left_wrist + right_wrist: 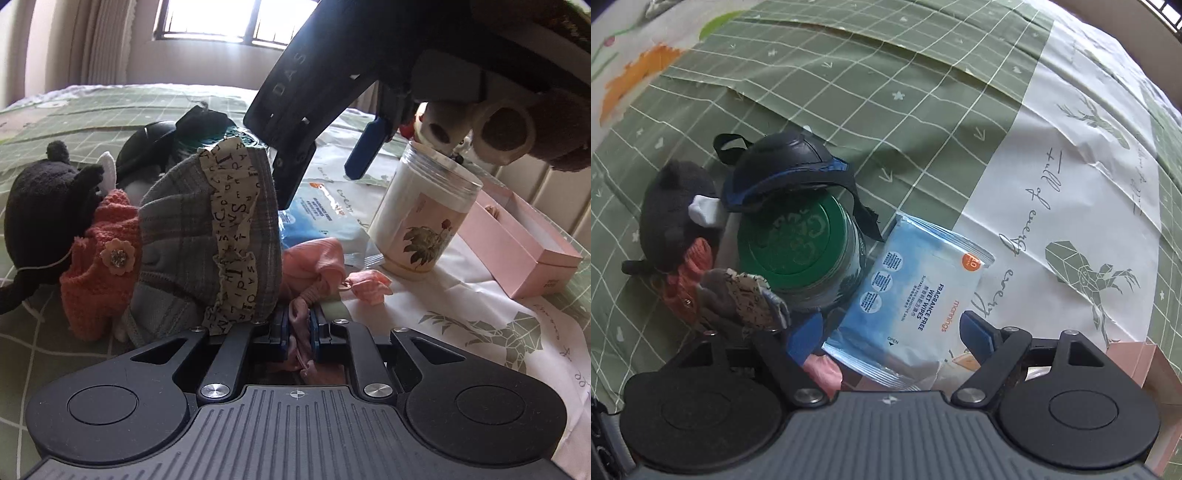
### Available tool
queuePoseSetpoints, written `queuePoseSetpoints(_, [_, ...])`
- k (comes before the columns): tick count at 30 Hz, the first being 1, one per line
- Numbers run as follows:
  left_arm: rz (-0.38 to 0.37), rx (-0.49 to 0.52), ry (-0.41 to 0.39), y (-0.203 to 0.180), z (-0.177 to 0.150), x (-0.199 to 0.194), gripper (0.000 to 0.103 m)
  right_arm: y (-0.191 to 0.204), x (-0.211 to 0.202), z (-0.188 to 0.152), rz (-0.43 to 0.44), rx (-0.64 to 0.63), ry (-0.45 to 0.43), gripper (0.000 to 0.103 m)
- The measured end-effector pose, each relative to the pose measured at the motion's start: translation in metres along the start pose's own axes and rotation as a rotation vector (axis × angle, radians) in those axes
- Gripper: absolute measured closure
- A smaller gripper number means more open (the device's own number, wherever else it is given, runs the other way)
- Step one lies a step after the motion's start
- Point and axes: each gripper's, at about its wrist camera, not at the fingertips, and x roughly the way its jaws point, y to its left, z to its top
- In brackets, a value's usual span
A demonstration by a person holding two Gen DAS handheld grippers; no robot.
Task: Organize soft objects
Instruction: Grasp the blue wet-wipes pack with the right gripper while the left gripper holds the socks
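My left wrist camera is sitting low, just above the bedspread, looking level across it toward the window, very close to the black plush doll. My right one is looking steeply down from higher up. Both are catching the doll and the wet wipes pack.

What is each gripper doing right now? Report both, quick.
Left gripper: shut on the pink crumpled fabric piece.
Right gripper: open, holding nothing, above the blue plastic wet wipes pack.
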Motion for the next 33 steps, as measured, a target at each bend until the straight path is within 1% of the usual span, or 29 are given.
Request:
queuePoseSetpoints(3, [-0.022,-0.015,-0.003,0.005,-0.001,-0.003,0.089,0.001,0.021,0.009,-0.019,-0.034,0.064,0.021])
queuePoseSetpoints(5, [-0.03,-0.022,-0.005,0.007,-0.002,-0.003,0.089,0.0,0.032,0.011,-0.039,-0.042,0.086,0.021])
queuePoseSetpoints(7, [-0.033,-0.024,-0.008,0.008,-0.003,-0.004,0.089,-0.003,0.04,0.013,-0.032,-0.037,0.102,0.021])
queuePoseSetpoints(9, [-0.033,-0.025,-0.01,0.009,-0.003,-0.005,0.089,-0.004,0.044,0.015,-0.038,-0.042,0.101,0.017])
queuePoseSetpoints(12, [-0.032,-0.024,-0.01,0.009,-0.003,-0.005,0.089,-0.003,0.053,0.018,-0.062,-0.062,0.118,0.007])
queuePoseSetpoints(14, [-0.034,-0.026,-0.008,0.01,-0.002,-0.005,0.089,-0.007,0.058,0.018,-0.053,-0.048,0.126,0.006])
queuePoseSetpoints(16, [-0.036,-0.029,-0.008,0.01,-0.002,-0.004,0.089,-0.007,0.057,0.016,-0.041,-0.039,0.116,0.006])
queuePoseSetpoints(20, [-0.036,-0.029,-0.007,0.011,-0.001,-0.004,0.089,-0.013,0.052,0.006,-0.023,-0.026,0.101,0.01])
queuePoseSetpoints(26, [-0.033,-0.029,-0.001,0.01,0.001,-0.002,0.089,-0.016,0.038,-0.007,-0.019,-0.016,0.051,0.015])
queuePoseSetpoints(30, [-0.044,-0.047,-0.015,0.011,0.005,-0.004,0.09,-0.016,0.016,-0.018,-0.034,-0.005,0.005,0.018])
queuePoseSetpoints(33, [-0.053,-0.048,-0.035,0.007,0.015,-0.012,0.091,-0.019,-0.007,-0.021,-0.033,0.003,-0.051,0.019])
